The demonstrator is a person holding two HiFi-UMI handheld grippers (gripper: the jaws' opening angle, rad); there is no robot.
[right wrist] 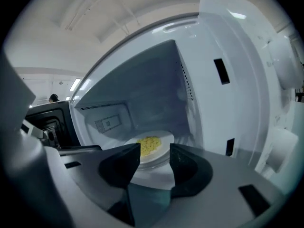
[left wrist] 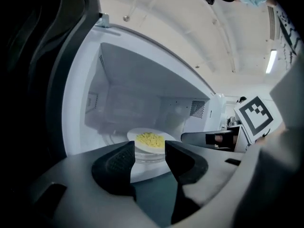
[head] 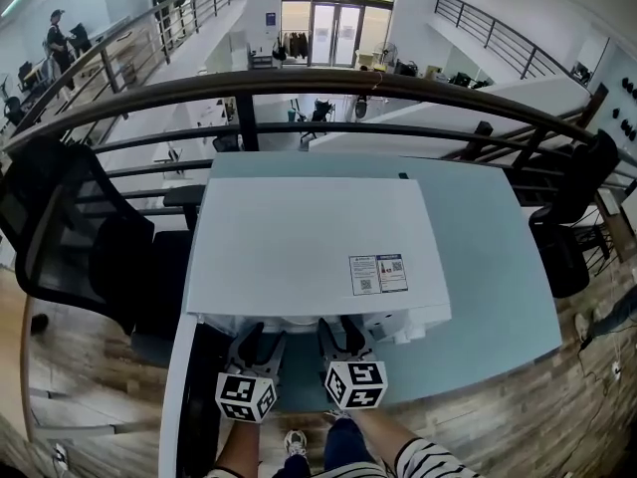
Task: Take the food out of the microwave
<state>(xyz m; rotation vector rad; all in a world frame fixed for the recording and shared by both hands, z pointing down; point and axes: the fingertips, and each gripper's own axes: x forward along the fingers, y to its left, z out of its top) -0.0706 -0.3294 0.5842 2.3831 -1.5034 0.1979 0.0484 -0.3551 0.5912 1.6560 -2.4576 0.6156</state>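
Observation:
A white microwave [head: 309, 247] stands on a pale blue table, its door [left wrist: 42, 80] swung open to the left. Inside, a white plate [left wrist: 138, 134] with yellow food [left wrist: 150, 139] rests on the glass turntable; the plate [right wrist: 165, 137] and food [right wrist: 149, 144] also show in the right gripper view. My left gripper [head: 257, 339] and right gripper [head: 340, 335] sit side by side at the cavity's mouth. The left gripper [left wrist: 150, 154] is open, short of the plate, with nothing between its jaws. The right gripper [right wrist: 155, 156] is open too, also short of the plate.
The table [head: 498, 267] extends to the right of the microwave. A black office chair [head: 90, 247] stands at the left and a dark railing [head: 348, 83] runs behind. The open door [head: 204, 406] hangs at the table's front left. The control-panel wall [right wrist: 228, 89] bounds the cavity on the right.

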